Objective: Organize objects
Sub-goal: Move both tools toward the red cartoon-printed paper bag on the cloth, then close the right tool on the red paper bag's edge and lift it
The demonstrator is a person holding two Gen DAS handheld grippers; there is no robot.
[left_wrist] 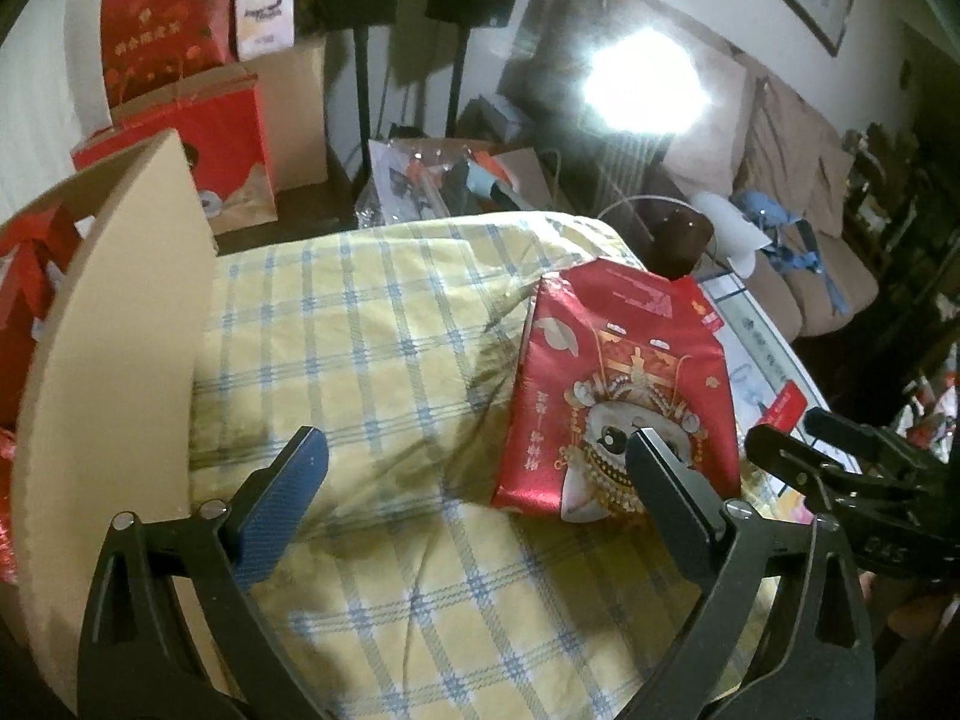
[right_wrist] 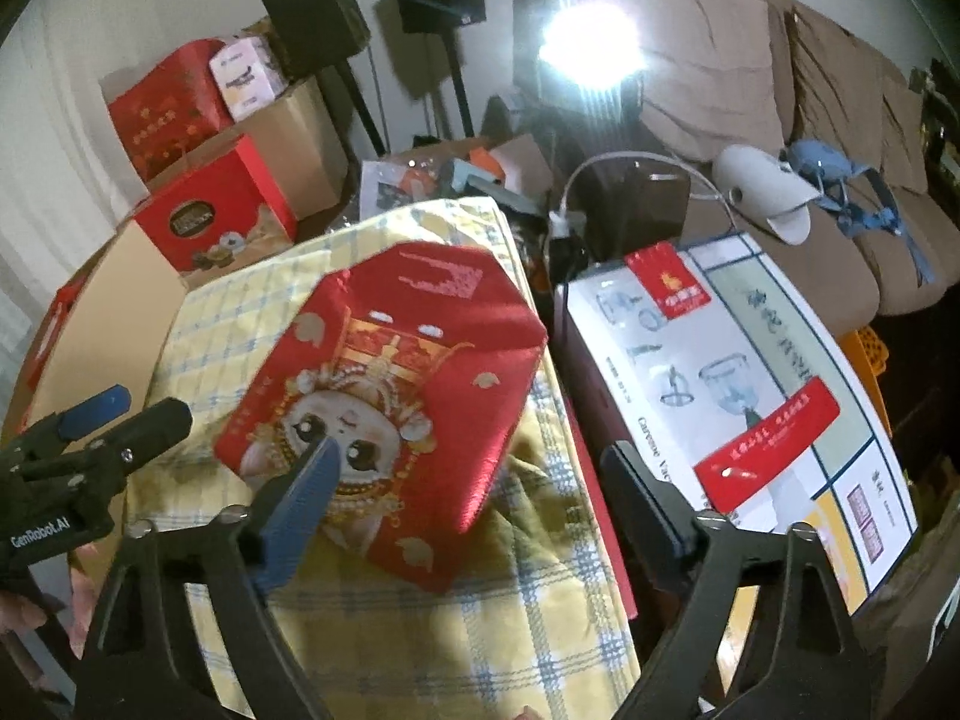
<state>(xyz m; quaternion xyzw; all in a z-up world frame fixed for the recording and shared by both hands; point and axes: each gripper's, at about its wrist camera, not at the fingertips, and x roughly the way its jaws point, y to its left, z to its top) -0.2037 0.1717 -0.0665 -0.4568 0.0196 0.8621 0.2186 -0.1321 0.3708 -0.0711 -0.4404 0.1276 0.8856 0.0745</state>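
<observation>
Lying flat, shiny red cartoon-printed pouch (left_wrist: pixel 621 384)

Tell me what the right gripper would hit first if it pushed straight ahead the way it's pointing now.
Most likely the red pouch lying on the checked cloth. The right gripper is open and aims at its near right edge; depth is unclear, so it may graze cloth first.

A red pouch (left_wrist: pixel 624 384) lies on the yellow checked cloth (left_wrist: pixel 360 348).

Black tool (left_wrist: pixel 477 468), blue pads (right_wrist: pixel 300 495), silver screws
</observation>
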